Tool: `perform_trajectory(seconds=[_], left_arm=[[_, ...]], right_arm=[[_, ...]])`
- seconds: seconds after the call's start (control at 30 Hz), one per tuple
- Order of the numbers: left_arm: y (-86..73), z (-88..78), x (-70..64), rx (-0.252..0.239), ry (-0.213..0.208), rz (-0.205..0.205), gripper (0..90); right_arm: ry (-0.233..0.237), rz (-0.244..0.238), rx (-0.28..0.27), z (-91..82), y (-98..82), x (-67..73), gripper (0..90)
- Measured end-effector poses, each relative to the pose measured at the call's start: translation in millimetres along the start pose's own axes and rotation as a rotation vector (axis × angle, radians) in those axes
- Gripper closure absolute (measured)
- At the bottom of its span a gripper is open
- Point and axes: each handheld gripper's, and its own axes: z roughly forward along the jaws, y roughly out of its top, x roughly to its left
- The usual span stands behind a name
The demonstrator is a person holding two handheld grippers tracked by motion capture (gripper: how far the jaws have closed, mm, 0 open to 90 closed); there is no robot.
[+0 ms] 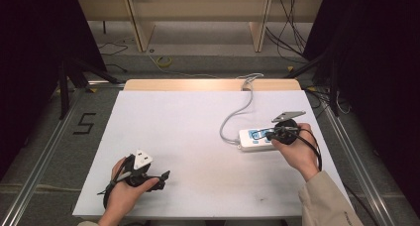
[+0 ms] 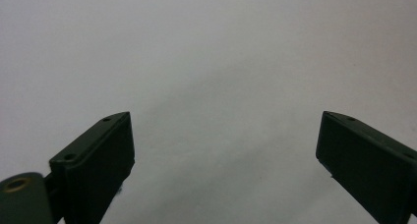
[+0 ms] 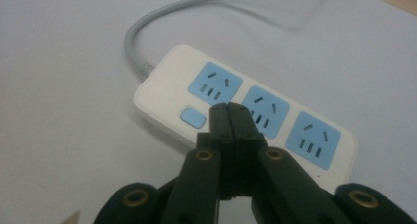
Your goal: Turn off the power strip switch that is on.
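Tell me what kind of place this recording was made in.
Probably a lab or recording studio, not a home: a bare white table ringed by dark curtains, loose cables on the grey floor, a black number taped to it, and a white power strip with blue sockets.

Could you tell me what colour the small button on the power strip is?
The button is light blue, clearest in the right gripper view.

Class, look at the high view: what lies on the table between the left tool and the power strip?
Nothing: in the high view, the white table is bare between the open left tool and the power strip.
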Motion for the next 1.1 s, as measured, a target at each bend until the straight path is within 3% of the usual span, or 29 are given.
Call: perform_trajectory(seconds=[1.1], left_arm=[[0.0,1.4,-0.5,0.001,-0.001,-0.004,7.1]], right_arm=[[0.015,-0.002,0.040,6.8,12.5,-1.9,90.0]])
